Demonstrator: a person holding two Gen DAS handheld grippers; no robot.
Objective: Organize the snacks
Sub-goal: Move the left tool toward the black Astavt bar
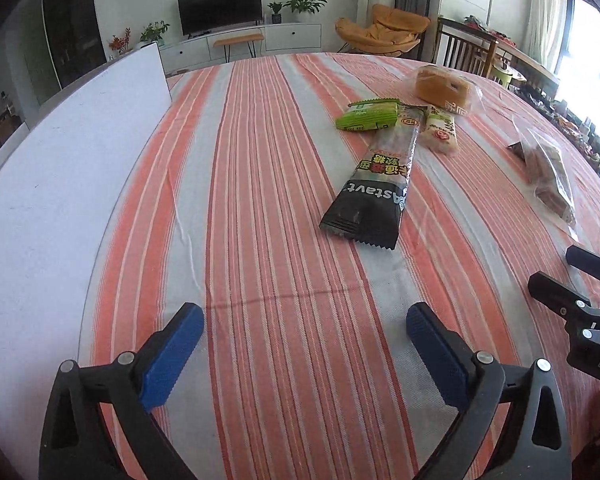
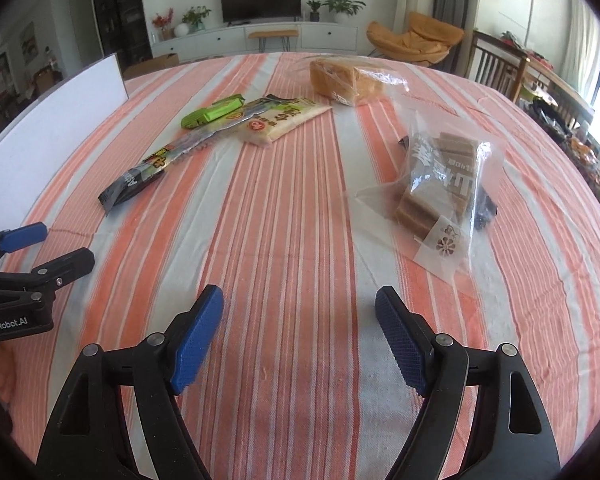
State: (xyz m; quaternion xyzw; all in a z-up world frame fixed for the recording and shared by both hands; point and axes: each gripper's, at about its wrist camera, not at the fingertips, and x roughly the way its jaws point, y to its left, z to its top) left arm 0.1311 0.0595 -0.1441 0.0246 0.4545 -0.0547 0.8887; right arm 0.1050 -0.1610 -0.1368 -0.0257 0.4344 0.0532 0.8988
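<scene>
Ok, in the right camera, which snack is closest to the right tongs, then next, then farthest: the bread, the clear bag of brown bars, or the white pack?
1. Clear bag, ahead on the right of the right tongs.
2. White pack, farther up, a bit left of middle.
3. Bread, at the far edge.

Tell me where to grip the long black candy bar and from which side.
Grip the long black candy bar at its free black near end, jaws across its narrow width, coming from above. It lies flat; its far end touches the green packet and white packet.
</scene>
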